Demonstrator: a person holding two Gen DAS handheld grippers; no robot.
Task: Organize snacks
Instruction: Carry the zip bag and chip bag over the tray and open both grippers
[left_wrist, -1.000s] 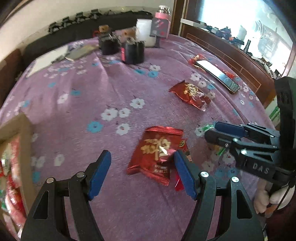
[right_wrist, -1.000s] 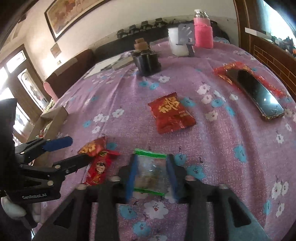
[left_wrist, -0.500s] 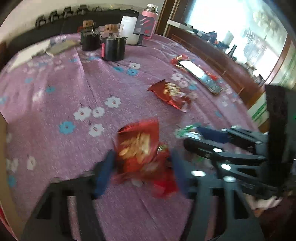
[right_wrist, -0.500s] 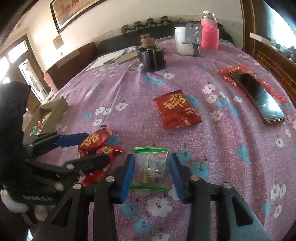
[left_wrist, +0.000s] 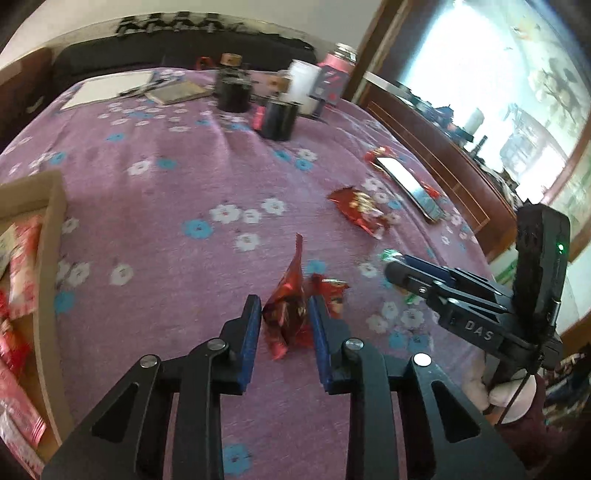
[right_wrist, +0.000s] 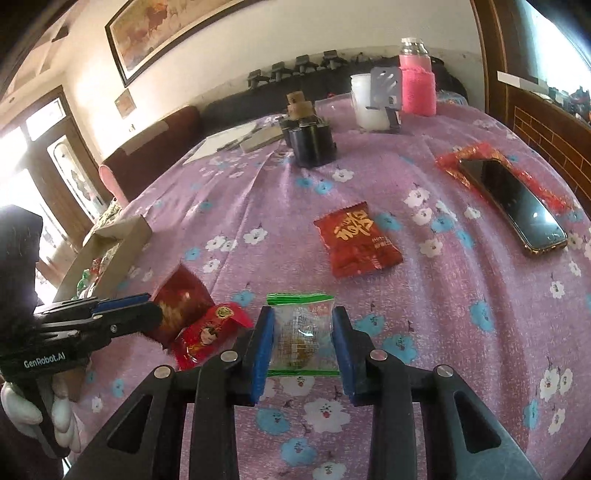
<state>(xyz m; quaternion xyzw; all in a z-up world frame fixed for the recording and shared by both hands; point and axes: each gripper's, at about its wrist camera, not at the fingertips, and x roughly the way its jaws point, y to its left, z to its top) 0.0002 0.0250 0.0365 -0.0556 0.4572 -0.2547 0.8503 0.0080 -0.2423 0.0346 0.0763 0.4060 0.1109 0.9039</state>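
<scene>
**Between both tongs, a snack apiece**

At the near edge of the desk, under its purple flowered cloth, two snacks are being taken up at once. The left tongs are closing on a crumpled red packet, which stands on edge between the blue pads with one corner pointing up; a second small red packet lies touching it. The right tongs are clenched on a clear packet with green ends, its sides pressed by both pads, apparently resting on the cloth.

This looks like the pick-up step. Next, each packet likely has to be carried to the cardboard box at the left, which already holds red wrappers; that calls for a firm pinch and a lift clear of the neighbouring packet.

Both tongs slant down toward the cloth, side by side, a gloved hand under the left one. Farther off lie another red packet and a phone on red foil.
</scene>
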